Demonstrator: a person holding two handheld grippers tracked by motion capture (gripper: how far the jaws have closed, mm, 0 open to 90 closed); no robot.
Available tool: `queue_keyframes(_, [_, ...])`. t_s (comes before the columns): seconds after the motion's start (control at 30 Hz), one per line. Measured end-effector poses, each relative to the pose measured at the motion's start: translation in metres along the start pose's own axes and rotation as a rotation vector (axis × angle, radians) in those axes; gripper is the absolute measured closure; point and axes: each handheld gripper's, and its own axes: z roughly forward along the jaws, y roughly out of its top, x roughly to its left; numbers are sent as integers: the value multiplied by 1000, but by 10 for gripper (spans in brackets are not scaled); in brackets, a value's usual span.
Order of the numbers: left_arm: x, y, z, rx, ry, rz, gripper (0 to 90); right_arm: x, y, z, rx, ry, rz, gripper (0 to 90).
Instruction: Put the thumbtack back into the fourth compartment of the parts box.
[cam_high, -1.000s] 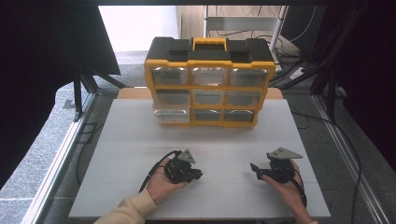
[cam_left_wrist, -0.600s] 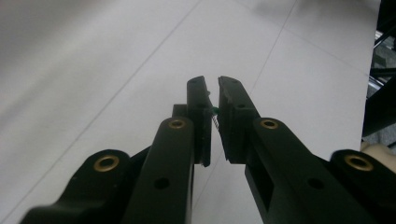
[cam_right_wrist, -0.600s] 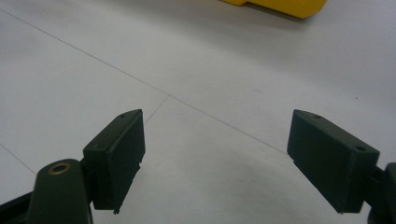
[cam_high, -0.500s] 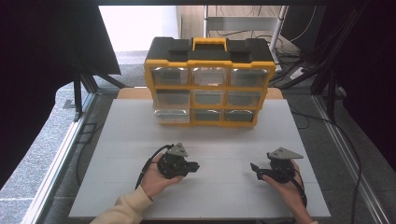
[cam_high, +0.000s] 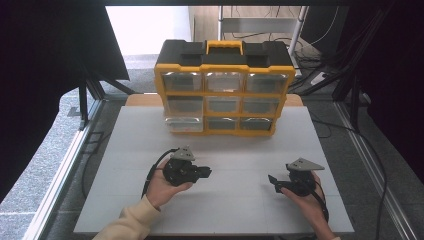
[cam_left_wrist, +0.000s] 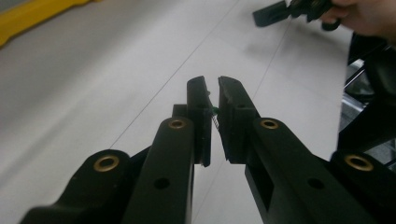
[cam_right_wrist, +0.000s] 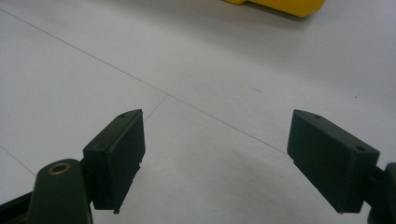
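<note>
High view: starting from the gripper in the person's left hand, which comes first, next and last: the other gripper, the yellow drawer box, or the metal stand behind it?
1. The yellow drawer box, straight ahead of the left gripper, and the right gripper, across the table, are too close to call.
2. The metal stand, farthest, behind the box.

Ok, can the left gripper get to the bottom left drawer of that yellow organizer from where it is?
Probably yes. Bare white table lies between the left gripper and the bottom left drawer. Its jaws are shut, though, and would need to open first.
</note>
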Motion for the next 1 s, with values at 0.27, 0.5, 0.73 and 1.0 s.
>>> queue_keyframes(0.27, [3, 6, -15, -42, 24, 6, 832, 0, 0, 0, 1, 3, 0, 192])
queue_keyframes(0.5, [7, 15, -25, -72, 34, 15, 832, 0, 0, 1, 8, 2, 1, 191])
queue_keyframes(0.73, [12, 25, -36, -109, 43, 18, 832, -1, -1, -1, -2, 8, 13, 191])
queue_keyframes(1.0, [23, 39, -45, -145, 58, 16, 832, -1, -1, -2, -14, 18, 26, 192])
